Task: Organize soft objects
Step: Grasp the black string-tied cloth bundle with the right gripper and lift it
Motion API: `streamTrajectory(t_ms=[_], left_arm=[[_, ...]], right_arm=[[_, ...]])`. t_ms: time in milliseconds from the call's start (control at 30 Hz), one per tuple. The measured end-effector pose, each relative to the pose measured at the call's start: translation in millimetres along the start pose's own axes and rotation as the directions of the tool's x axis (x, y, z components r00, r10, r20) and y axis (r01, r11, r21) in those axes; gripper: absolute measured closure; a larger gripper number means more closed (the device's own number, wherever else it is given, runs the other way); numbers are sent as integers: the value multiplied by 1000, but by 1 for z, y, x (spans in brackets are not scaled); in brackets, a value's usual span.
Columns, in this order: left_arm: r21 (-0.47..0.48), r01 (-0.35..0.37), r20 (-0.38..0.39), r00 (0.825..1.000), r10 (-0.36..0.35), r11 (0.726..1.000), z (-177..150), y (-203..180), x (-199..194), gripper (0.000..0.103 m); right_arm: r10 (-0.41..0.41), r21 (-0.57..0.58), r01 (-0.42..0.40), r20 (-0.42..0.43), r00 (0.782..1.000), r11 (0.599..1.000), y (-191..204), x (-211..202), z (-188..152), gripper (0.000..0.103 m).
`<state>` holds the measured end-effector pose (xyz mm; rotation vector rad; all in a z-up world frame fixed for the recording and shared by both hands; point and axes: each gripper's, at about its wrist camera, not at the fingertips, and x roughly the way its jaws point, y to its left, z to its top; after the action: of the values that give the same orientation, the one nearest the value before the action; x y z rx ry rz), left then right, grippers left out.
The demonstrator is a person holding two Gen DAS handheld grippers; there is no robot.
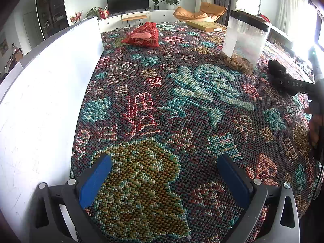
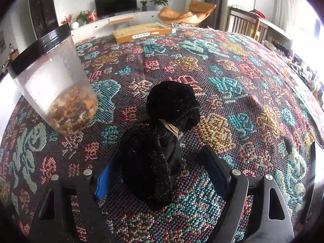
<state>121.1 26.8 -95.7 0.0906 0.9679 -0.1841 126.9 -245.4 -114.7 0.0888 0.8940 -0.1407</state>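
A black velvet pouch (image 2: 162, 129), tied at the neck with straw-coloured string, lies on the patterned tablecloth (image 2: 243, 93). My right gripper (image 2: 160, 151) is open around its lower half. The pouch leans by the left blue pad (image 2: 102, 180), while the right pad stands apart from it. In the left wrist view the same pouch (image 1: 276, 67) shows at the far right with the right gripper (image 1: 291, 85) over it. My left gripper (image 1: 164, 159) is open above bare cloth with nothing between its fingers. A red mesh bag (image 1: 142, 36) lies at the far side.
A clear plastic jar (image 2: 54, 83) with a black lid and dried pieces at its bottom stands left of the pouch. A white board (image 1: 50, 81) lines the table's left side. A flat yellow box (image 2: 141, 32) lies at the far edge. Chairs and a TV unit stand beyond.
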Motion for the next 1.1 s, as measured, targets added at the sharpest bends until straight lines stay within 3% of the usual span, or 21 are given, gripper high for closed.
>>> streamTrajectory(t_ms=[900,1033,1100], left_arm=[[0,-4,-7,1000,4,1000,1,-1,2,0],[-10,1,-126,992,-2,1000,29,-2,16,0],[-68,15,-146,989,-25,998,55,2,21,0]], right_arm=[[1,1,-1,0,1000,1000,0,0,0,20],[1,0,-1,0,1000,1000,0,0,0,20],[1,0,-1,0,1000,1000,0,0,0,20]])
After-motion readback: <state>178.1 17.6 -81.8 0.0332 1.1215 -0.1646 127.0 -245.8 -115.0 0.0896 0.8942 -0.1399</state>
